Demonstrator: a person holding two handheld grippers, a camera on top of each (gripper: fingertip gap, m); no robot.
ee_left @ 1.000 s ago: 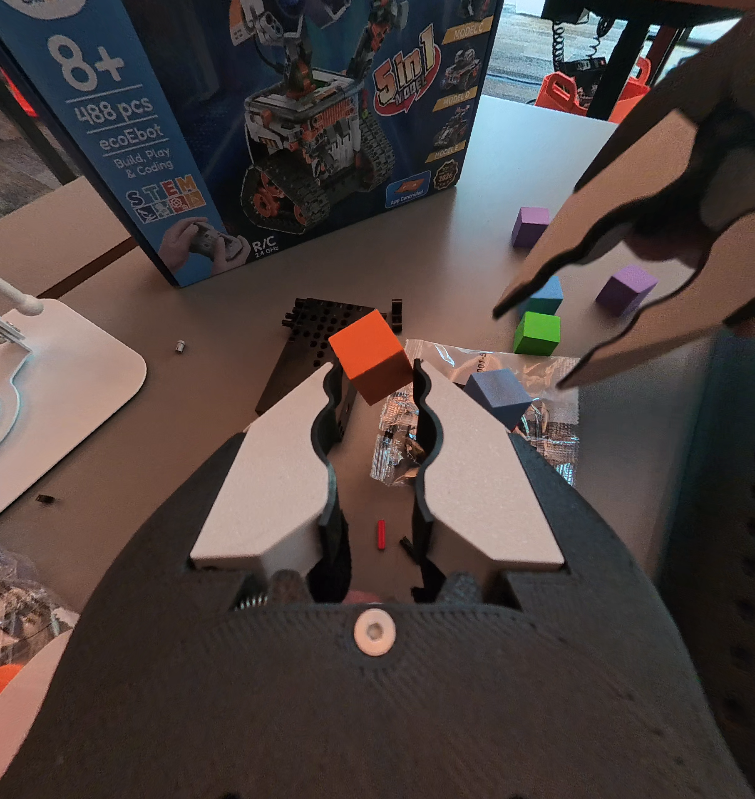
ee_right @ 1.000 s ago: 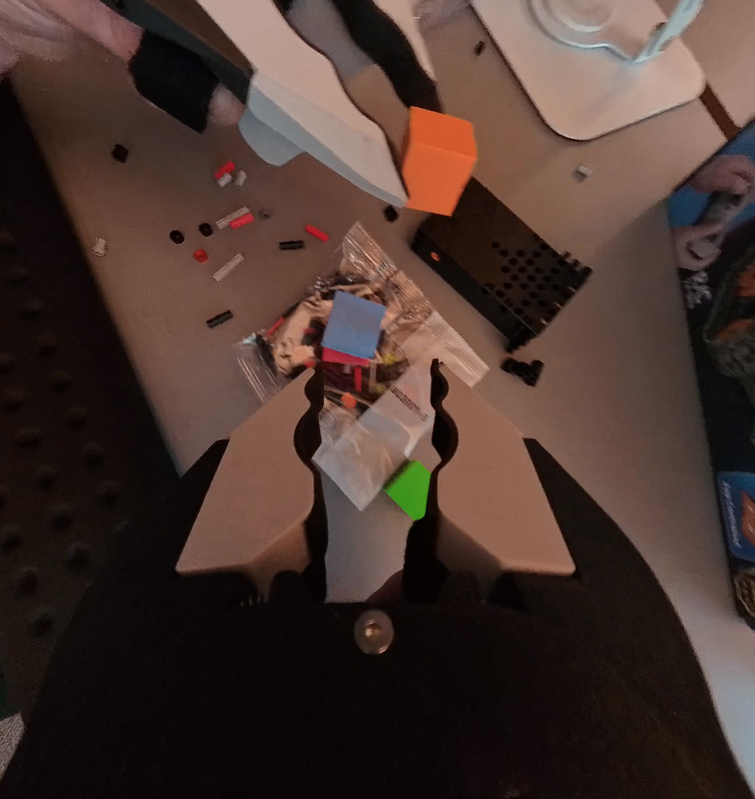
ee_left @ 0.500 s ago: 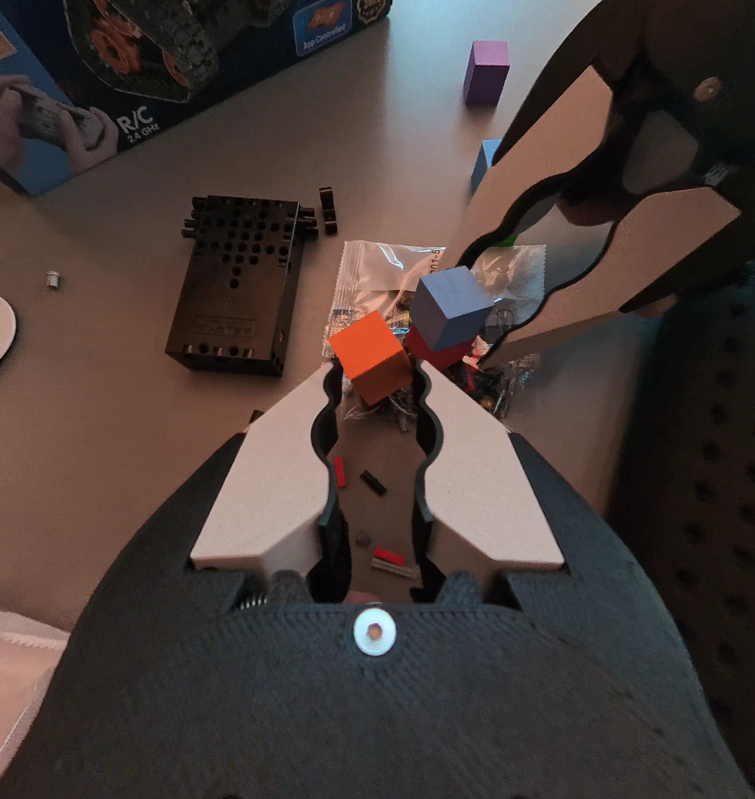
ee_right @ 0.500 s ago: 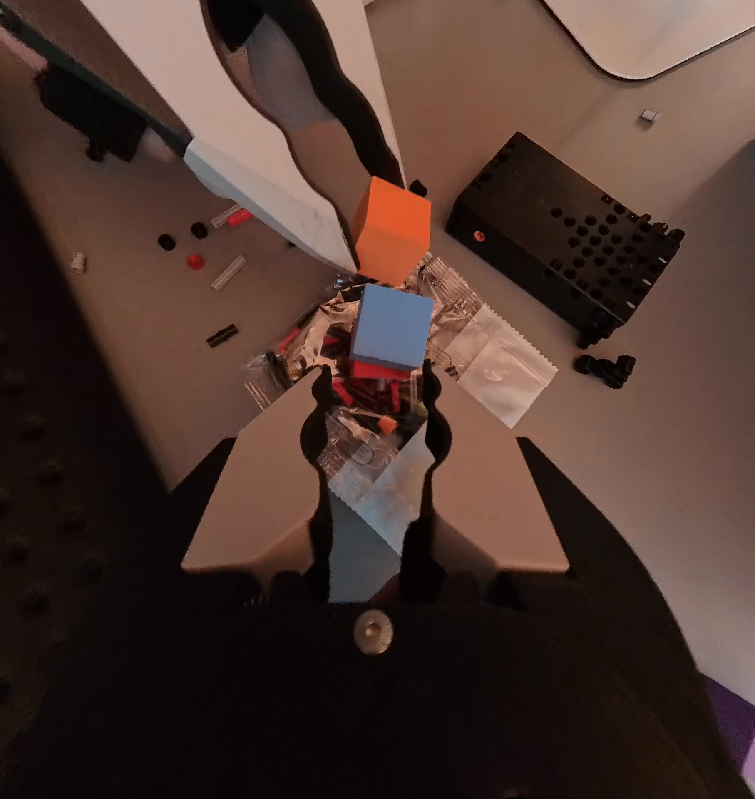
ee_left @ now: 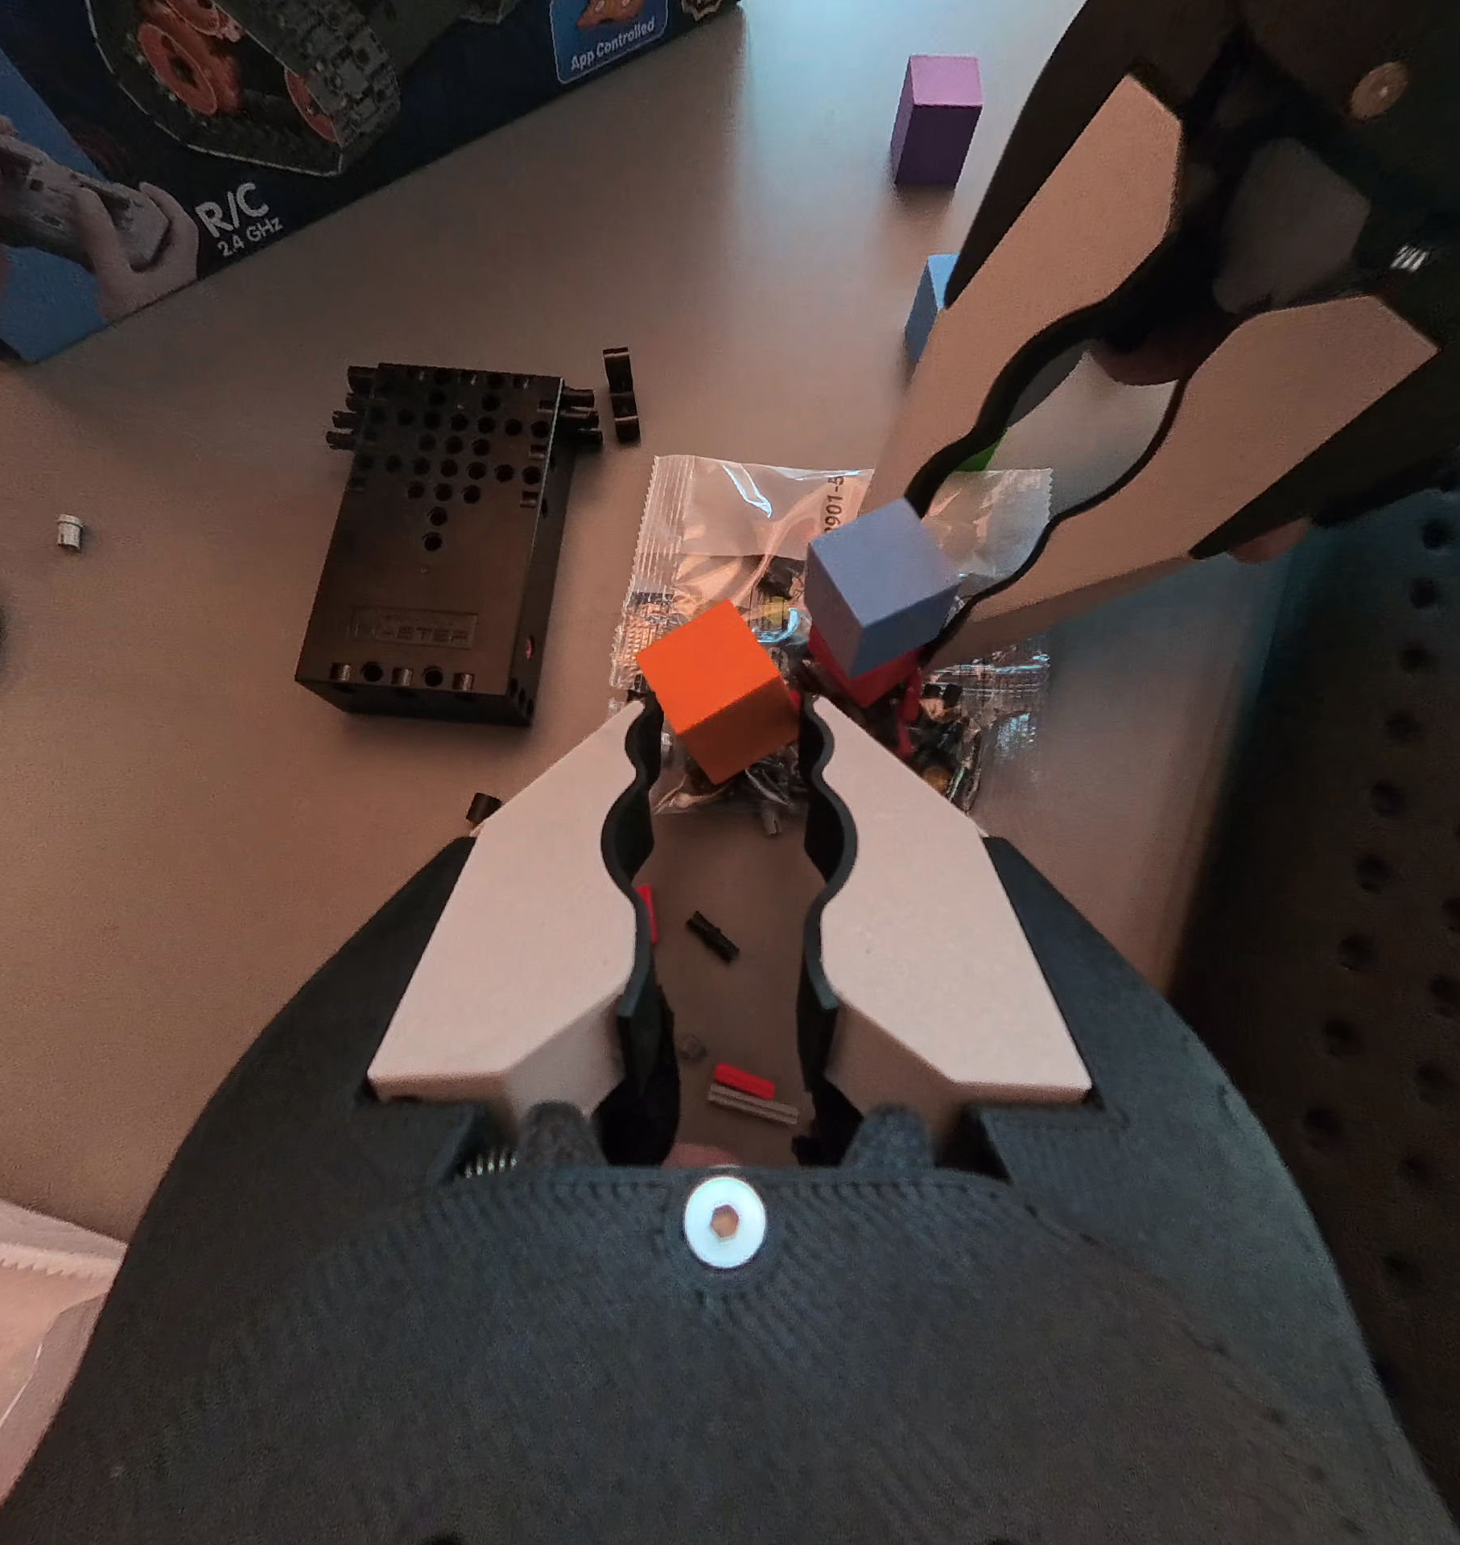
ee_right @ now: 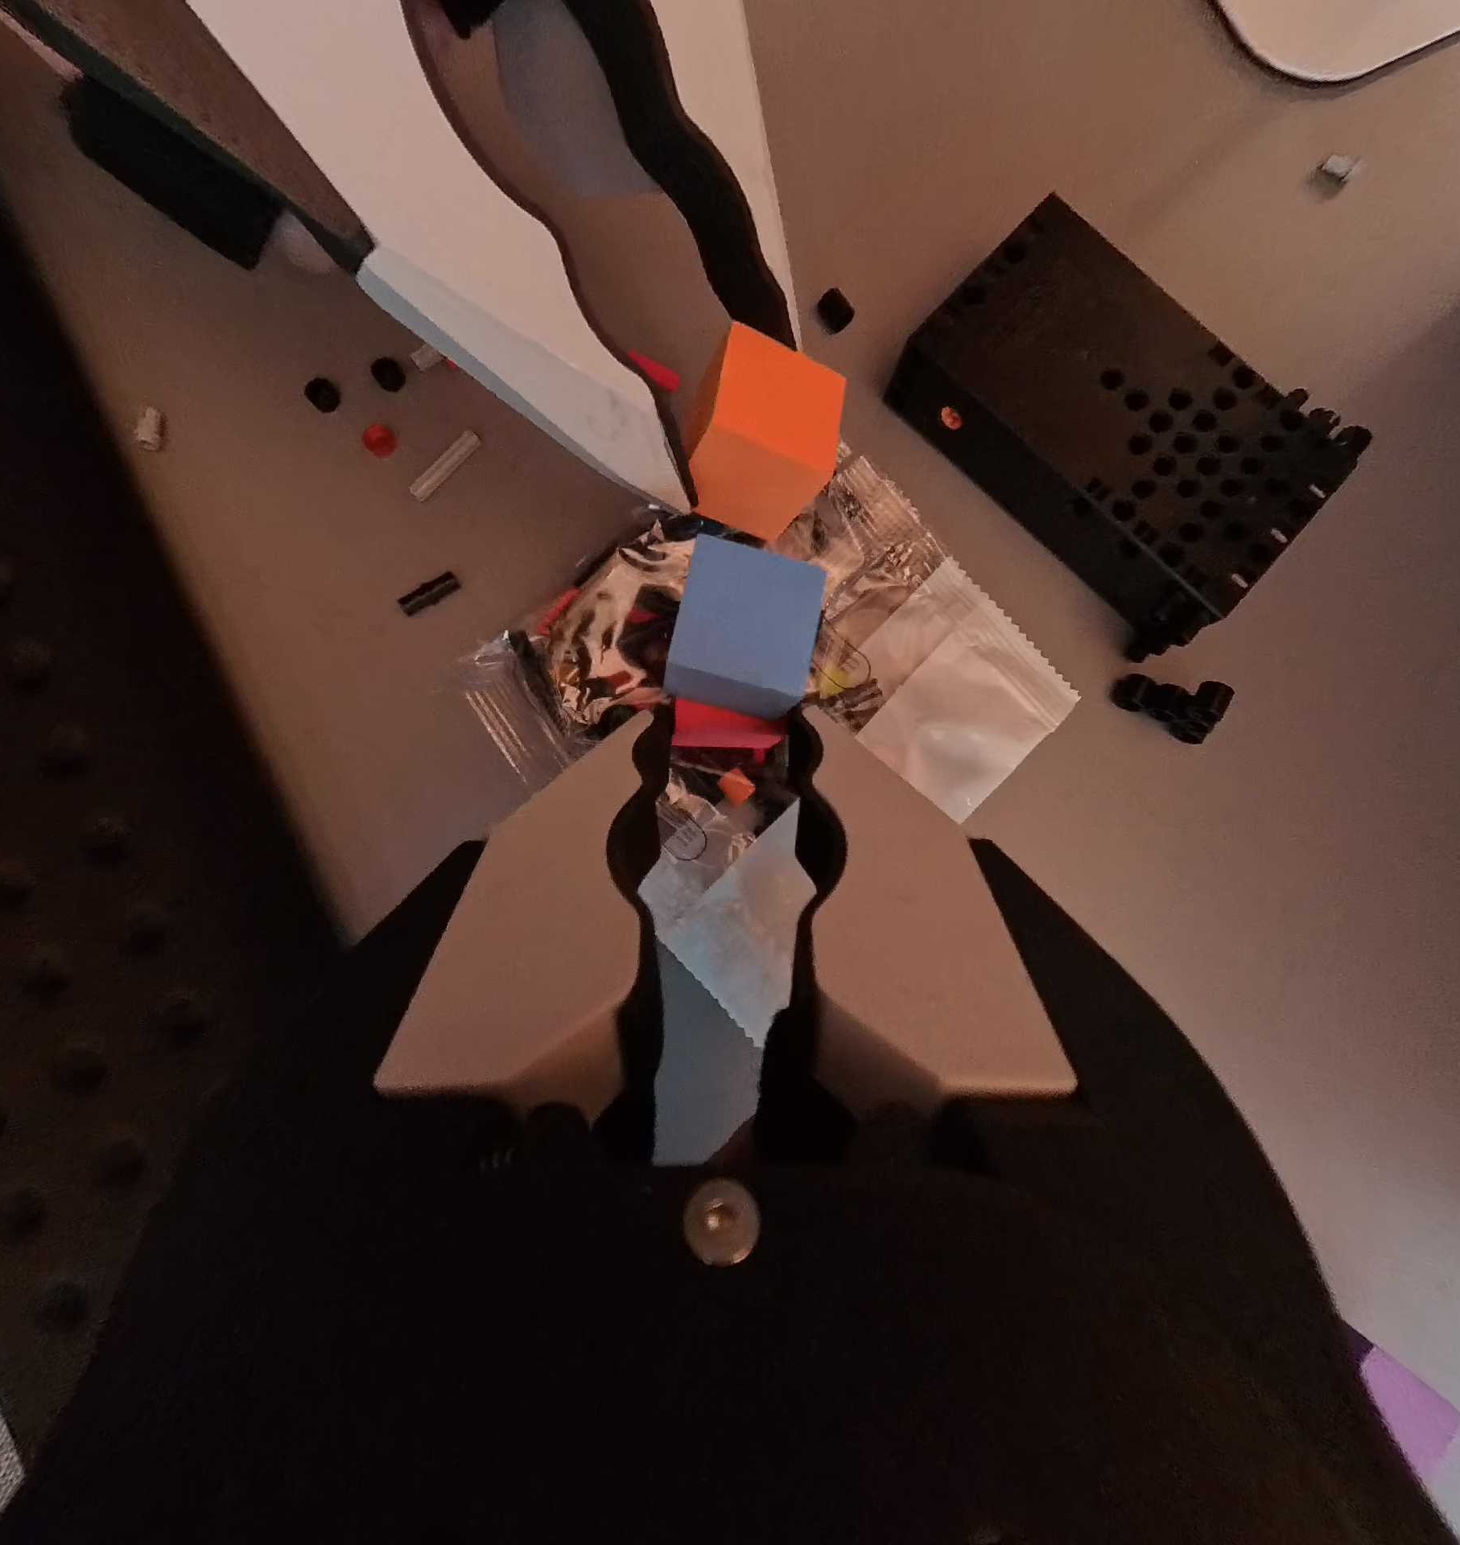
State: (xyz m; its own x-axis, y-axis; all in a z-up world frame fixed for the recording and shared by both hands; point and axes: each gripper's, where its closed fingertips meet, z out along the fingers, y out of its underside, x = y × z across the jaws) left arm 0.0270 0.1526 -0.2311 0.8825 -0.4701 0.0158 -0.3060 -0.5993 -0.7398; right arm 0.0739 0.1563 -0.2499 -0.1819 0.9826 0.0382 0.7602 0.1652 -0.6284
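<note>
My left gripper (ee_left: 722, 719) is shut on an orange cube (ee_left: 718, 694), held by its tips just above a clear plastic bag of small parts (ee_left: 735, 518). A blue cube (ee_left: 877, 585) sits on a red cube (ee_left: 869, 681) on that bag, just right of the orange one. My right gripper (ee_right: 727, 723) comes in from the far side. Its tips flank the blue cube (ee_right: 743, 619) and look shut on it, with the red cube (ee_right: 722, 727) showing between them. In the right wrist view the orange cube (ee_right: 764, 426) hangs close behind the blue one, a small gap apart.
A black perforated block (ee_left: 442, 543) lies left of the bag, with a toy box (ee_left: 292, 125) behind it. A purple cube (ee_left: 936, 117) and a light blue cube (ee_left: 927, 301) stand farther back. Small loose parts (ee_left: 714, 936) litter the table. A dark studded mat (ee_left: 1379, 836) borders the table. Some 6 cm of space lies between my two pairs of fingers. The black perforated block (ee_left: 442, 543) lies around 8 cm away from my left fingertips. Seen from the right wrist view (ee_right: 1107, 385) as well.
My left gripper carried the orange cube down and over beside the blue cube. My right gripper moved in on the stack and its jaws narrowed around the blue cube.
</note>
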